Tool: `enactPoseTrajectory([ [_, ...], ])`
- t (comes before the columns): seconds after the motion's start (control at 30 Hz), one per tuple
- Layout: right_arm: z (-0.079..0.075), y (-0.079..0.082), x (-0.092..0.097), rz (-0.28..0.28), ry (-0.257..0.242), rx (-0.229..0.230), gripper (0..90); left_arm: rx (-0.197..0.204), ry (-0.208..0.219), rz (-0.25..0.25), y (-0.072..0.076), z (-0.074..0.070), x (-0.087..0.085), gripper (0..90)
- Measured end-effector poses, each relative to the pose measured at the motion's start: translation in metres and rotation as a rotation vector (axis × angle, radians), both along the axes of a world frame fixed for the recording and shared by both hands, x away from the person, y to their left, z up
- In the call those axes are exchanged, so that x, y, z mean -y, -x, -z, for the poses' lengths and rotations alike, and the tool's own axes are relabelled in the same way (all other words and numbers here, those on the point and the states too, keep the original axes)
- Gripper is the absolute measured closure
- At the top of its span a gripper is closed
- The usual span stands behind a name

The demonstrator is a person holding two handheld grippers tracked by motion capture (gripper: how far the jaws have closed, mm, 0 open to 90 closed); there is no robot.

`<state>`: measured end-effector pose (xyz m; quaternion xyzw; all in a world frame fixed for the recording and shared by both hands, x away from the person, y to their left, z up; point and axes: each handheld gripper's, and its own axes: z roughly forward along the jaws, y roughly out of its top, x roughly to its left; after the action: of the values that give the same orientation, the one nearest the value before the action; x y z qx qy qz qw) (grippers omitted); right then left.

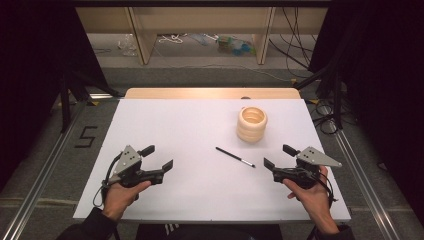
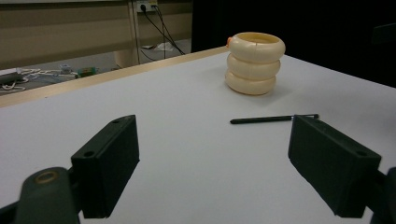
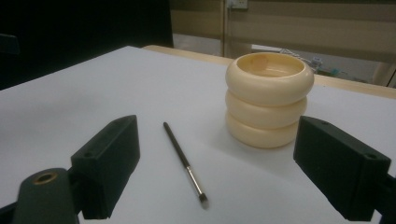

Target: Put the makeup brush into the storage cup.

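A cream ribbed holder (image 1: 251,124) made of three stacked rings stands upright on the white table (image 1: 190,130), right of centre toward the back. A thin black brush (image 1: 235,157) lies flat in front of it. My left gripper (image 1: 159,158) rests at the front left, held by a hand, jaws wide apart and empty. My right gripper (image 1: 279,156) sits at the front right, open and empty, just right of the brush tip. In the left gripper view the holder (image 2: 255,63) and brush (image 2: 273,119) lie ahead to the right. The right gripper view has the brush (image 3: 183,162) between the jaws' line and the holder (image 3: 268,99) behind it.
A wooden strip (image 1: 212,93) edges the table's far side. Beyond it are wooden legs, cables and clutter on the floor (image 1: 200,47). Metal rails (image 1: 360,175) run along both sides of the table. Dark curtains close off left and right.
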<state>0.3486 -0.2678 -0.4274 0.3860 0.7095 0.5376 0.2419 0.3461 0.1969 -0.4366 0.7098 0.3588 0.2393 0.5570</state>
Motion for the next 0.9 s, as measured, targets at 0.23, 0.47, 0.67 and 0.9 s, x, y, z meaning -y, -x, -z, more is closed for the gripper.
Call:
enactPoseTrajectory([
  [0.23,-0.001,0.000,0.000,0.002,0.016,-0.003,15.8,0.003,-0.001,0.001,0.000,0.000,0.000,16.6],
  [0.47,-0.001,-0.003,0.000,-0.017,0.016,-0.007,15.9,-0.001,-0.002,0.005,0.000,0.000,0.001,16.6],
  [0.67,-0.005,-0.006,-0.001,-0.039,0.092,-0.005,17.3,-0.003,0.000,0.002,0.000,0.000,0.001,16.6],
  [0.9,-0.013,-0.013,-0.004,-0.051,0.125,-0.025,18.9,-0.009,-0.001,0.006,-0.001,0.001,0.003,16.6],
])
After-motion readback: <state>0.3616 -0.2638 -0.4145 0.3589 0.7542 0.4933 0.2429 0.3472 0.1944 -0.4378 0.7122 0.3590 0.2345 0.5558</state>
